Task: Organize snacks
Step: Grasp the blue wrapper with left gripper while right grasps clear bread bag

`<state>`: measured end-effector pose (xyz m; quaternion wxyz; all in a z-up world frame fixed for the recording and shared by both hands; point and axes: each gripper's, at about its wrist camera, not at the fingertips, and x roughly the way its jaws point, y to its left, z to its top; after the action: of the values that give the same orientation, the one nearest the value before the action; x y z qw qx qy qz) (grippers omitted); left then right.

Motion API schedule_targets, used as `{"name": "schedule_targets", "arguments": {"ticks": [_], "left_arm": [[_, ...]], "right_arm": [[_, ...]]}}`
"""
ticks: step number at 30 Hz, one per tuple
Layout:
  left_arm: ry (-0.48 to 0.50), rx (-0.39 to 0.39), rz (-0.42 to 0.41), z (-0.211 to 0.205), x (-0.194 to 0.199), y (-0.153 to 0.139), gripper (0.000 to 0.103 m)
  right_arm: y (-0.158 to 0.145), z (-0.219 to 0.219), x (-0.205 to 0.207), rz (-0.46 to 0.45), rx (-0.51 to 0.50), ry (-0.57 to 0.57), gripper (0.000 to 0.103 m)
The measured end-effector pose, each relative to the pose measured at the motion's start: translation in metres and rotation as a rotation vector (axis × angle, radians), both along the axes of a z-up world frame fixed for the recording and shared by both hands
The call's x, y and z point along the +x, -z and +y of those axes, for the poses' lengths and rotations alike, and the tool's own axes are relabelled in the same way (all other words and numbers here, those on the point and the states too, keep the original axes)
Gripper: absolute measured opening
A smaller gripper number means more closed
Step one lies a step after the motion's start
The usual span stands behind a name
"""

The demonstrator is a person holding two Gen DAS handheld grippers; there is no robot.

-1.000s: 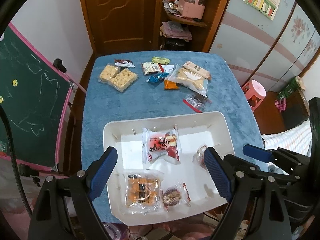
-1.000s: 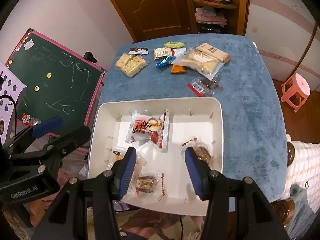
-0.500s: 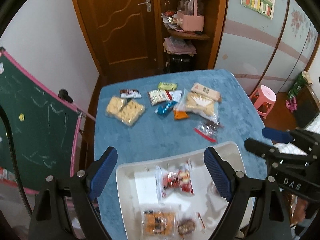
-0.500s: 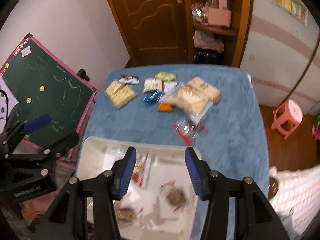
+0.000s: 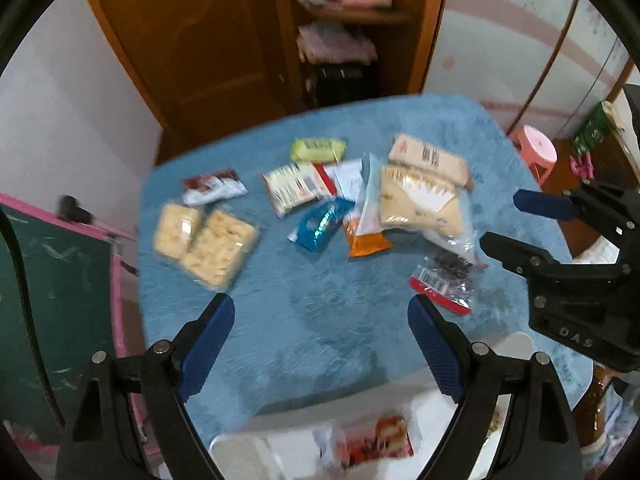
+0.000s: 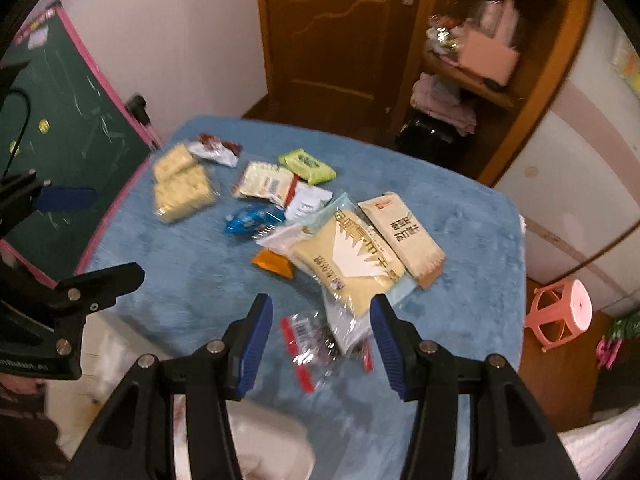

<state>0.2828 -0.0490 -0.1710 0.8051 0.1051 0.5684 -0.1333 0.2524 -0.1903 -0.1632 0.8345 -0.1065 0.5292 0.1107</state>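
Observation:
Several snack packets lie on the blue table top (image 5: 332,320): two clear cracker packs (image 5: 204,240), a blue packet (image 5: 320,226), an orange packet (image 5: 366,242), a large yellow bag (image 6: 344,260), a beige bar pack (image 6: 400,236), a green packet (image 6: 306,166), and a small clear packet with a red strip (image 6: 316,340). My right gripper (image 6: 320,344) is open, its jaws on either side of that clear packet, above it. My left gripper (image 5: 320,344) is open and empty over bare cloth. The white tray (image 5: 516,344) with a red-wrapped snack (image 5: 376,444) is at the near edge.
A green chalkboard with a pink frame (image 5: 52,280) stands left of the table. A wooden door (image 6: 332,28) and open shelves (image 6: 472,60) are behind it. A pink stool (image 6: 560,312) stands on the floor at the right.
Both grippers have moved forward off the tray toward the loose snacks. The tray has slid to the bottom of both views. The right gripper now straddles the clear red-strip packet.

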Motion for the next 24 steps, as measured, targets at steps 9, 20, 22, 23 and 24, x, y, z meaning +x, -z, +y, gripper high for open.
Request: {"name": "schedule_targets", "arguments": {"ticks": [9,20,22,23,24], "left_arm": [[-0.057,0.009,0.098,0.007,0.066,0.076,0.088],[-0.055,0.005,0.159,-0.003,0.1,0.117,0.085],[-0.047,0.012,0.164,-0.006,0.103,0.122,0.08],[-0.046,0.011,0.172,-0.008,0.106,0.126,0.072],[-0.047,0.003,0.189,-0.008,0.109,0.13,0.068]], "right_arm": [[0.073,0.011,0.037,0.059,-0.16,-0.084,0.051],[0.112,0.029,0.041,-0.026,-0.331,-0.162,0.053],[0.114,0.033,0.039,-0.057,-0.355,-0.179,0.053],[0.115,0.033,0.038,-0.064,-0.357,-0.182,0.053],[0.115,0.032,0.036,-0.078,-0.355,-0.184,0.052]]}}
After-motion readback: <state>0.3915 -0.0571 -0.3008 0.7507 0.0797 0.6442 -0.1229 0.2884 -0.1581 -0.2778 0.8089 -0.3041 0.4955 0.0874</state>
